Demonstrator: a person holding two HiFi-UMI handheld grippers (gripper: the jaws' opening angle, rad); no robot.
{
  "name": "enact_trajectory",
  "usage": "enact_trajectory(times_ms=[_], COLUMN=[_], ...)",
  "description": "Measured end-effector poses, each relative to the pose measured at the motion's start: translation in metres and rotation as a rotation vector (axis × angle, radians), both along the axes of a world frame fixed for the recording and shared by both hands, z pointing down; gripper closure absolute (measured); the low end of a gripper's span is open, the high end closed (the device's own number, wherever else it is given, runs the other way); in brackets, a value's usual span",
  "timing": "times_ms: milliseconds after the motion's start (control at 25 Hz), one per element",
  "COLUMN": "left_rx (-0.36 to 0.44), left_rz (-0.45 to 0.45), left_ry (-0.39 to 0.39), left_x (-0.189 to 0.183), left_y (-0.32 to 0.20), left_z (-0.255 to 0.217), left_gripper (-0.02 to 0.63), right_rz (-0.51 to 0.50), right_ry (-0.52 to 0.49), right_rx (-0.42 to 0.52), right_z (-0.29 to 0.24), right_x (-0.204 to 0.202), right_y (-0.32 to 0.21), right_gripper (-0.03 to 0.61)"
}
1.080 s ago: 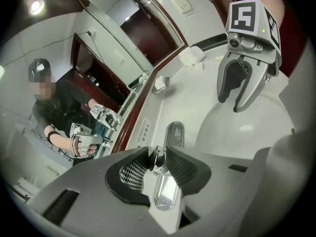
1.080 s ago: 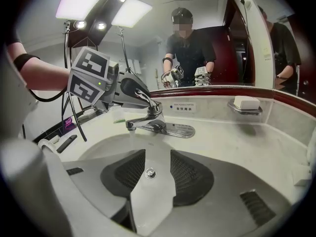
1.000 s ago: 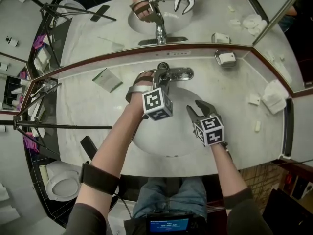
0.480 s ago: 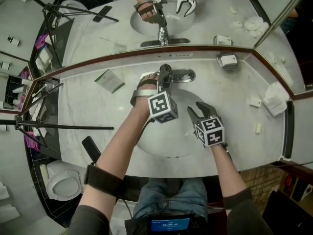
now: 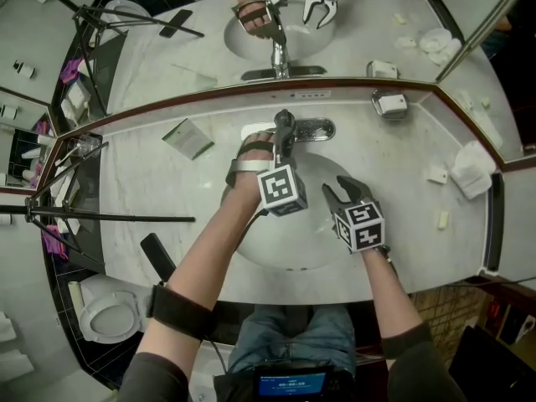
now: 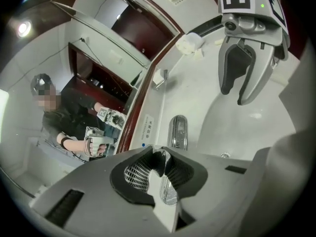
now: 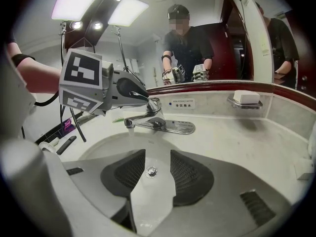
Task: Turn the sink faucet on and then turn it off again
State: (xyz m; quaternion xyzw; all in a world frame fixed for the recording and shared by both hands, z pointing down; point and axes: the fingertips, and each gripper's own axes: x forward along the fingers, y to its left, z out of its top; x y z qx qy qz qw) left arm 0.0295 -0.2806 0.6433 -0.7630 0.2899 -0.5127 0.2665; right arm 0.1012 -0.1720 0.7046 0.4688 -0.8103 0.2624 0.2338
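Hold right tongs [image 7: 156, 156] wide and empty above the basin [image 5: 289, 254], clear of the work. Finish closing left tongs [image 6: 159, 158] on the faucet lever [image 7: 154, 105], now between the pads [image 6: 139, 175] at the basin's back rim (square grip, no jerk), then swing gently. Mind soap dish [image 5: 389, 104] on the counter [image 5: 142, 182] and mirror [image 5: 167, 57] behind; no obstruction seen.

Pale marble counter [image 5: 402, 170]; red-framed mirror [image 5: 176, 53] behind; toilet [image 5: 105, 312] at lower left; bright ceiling panels [image 7: 79, 1]
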Motion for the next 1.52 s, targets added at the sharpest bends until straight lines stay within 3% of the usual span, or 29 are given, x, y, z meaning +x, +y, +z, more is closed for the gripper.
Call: enact_trajectory(times_ms=[880, 1240, 1520], left_rx=[0.156, 0.174, 0.140], left_rz=[-0.014, -0.021, -0.029], left_ry=[-0.062, -0.083, -0.111], left_x=[-0.002, -0.003, -0.006], left_y=[0.014, 0.014, 0.021], left_z=[0.012, 0.013, 0.012], left_gripper=[0.535, 0.537, 0.534], right_rz=[0.036, 0.047, 0.060], right_ry=[0.006, 0.005, 0.007], right_rx=[-0.007, 0.000, 0.006], right_z=[0.003, -0.002, -0.009], right_x=[0.018, 0.022, 0.034], right_y=[0.012, 0.020, 0.031], right_gripper=[0.400, 0.400, 0.400])
